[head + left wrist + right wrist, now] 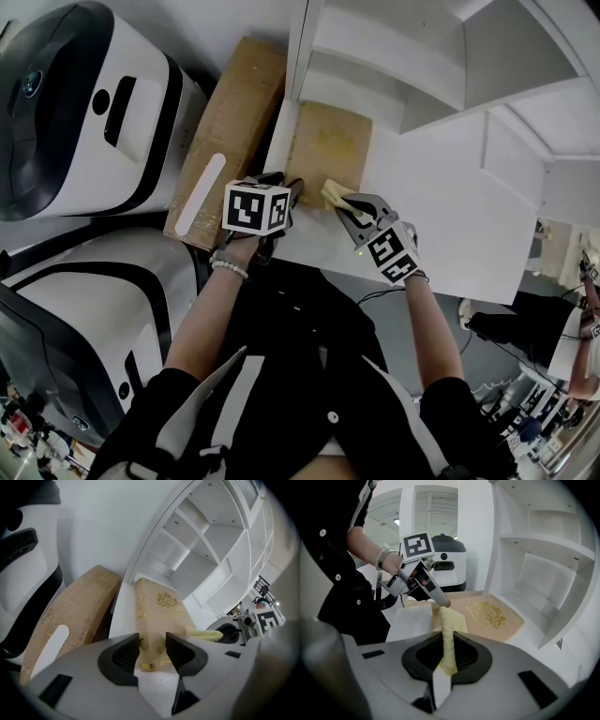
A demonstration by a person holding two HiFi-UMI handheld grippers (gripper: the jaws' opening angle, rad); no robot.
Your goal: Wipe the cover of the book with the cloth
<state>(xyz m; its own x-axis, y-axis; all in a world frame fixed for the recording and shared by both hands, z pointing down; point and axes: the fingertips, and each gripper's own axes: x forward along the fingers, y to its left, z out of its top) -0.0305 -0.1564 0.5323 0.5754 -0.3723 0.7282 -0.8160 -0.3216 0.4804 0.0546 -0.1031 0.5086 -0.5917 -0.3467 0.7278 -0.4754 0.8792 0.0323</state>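
Observation:
A tan book (330, 141) with a gold emblem lies flat on the white table (450, 225), below the shelf unit. My left gripper (292, 187) is at the book's near left corner, and in the left gripper view its jaws (153, 653) are shut on the near edge of the book (161, 606). My right gripper (345, 208) is shut on a folded yellow cloth (335, 194). The cloth (449, 625) sticks out of the right gripper (449, 653) and its far end rests on the near part of the book (492, 616), close to the left gripper (439, 601).
A long cardboard box (230, 131) with a white label lies left of the table. Two large white and black machines (84, 103) stand further left. White shelving (422, 56) rises behind and right of the book. The person's dark clothing fills the bottom of the head view.

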